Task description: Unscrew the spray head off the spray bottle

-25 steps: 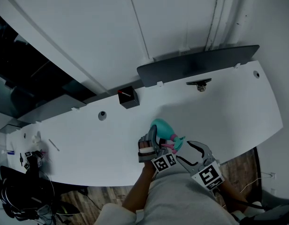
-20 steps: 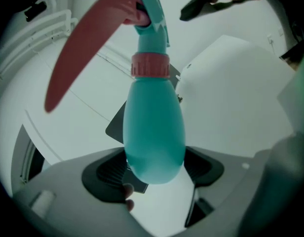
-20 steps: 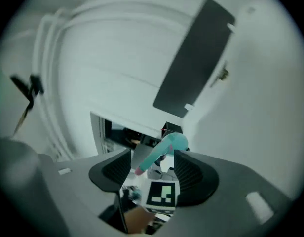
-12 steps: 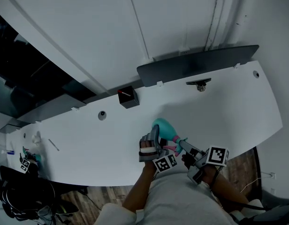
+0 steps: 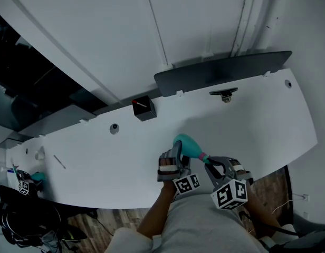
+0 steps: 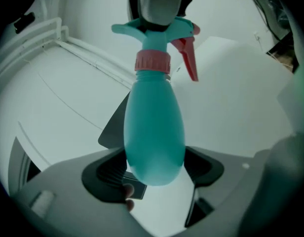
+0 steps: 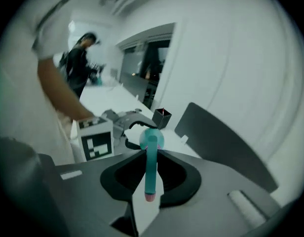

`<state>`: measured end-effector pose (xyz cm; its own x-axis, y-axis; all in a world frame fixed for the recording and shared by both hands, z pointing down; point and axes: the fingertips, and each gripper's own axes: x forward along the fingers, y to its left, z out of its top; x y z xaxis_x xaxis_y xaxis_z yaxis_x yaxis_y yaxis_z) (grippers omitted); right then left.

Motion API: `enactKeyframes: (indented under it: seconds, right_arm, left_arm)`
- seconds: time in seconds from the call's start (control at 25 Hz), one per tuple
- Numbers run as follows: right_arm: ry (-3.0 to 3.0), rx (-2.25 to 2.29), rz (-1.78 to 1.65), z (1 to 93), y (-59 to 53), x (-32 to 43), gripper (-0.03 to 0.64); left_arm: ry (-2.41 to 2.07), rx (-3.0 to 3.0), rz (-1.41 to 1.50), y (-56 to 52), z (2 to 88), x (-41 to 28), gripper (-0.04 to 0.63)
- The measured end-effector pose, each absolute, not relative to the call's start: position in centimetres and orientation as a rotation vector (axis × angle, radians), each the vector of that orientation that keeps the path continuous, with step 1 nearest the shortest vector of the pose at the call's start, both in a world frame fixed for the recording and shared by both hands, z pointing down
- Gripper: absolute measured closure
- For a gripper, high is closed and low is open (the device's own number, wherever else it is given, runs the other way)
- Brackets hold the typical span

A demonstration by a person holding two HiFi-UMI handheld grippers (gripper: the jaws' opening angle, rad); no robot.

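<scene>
A teal spray bottle (image 5: pixel 190 144) is held out over the white table (image 5: pixel 257 120) near its front edge. My left gripper (image 5: pixel 175 159) is shut on its rounded body (image 6: pixel 154 132), with the base between the pads. The pink collar (image 6: pixel 152 61), the teal spray head (image 6: pixel 157 31) and the red trigger (image 6: pixel 189 58) point away from it. My right gripper (image 5: pixel 211 165) comes in from the right. Its jaws have just been closing and now pinch the spray head (image 7: pixel 151 167), whose pink-tipped nozzle (image 7: pixel 150 196) points back between them.
A small black box (image 5: pixel 144 109) with a red mark stands behind the bottle. A dark grey panel (image 5: pixel 220 70) lines the table's back edge, with a dark fitting (image 5: pixel 223 94) in front of it. Another person (image 7: pixel 80 58) stands at the table's far left end.
My right gripper rolled, moved in on the spray head and closed its jaws on it. My left gripper kept holding the bottle nearly still.
</scene>
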<state>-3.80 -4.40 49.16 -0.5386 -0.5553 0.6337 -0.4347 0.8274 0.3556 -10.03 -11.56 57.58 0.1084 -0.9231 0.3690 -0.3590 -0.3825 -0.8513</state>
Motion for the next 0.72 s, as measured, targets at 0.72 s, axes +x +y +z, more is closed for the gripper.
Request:
enactKeyframes:
  seconds: [0.72]
  right_arm:
    - [-2.413,0.926,-0.475,44.0,-3.8,1.9,0.54]
  left_arm:
    - [1.766,-2.09,-1.212,-13.0,58.1,-16.6,0.236]
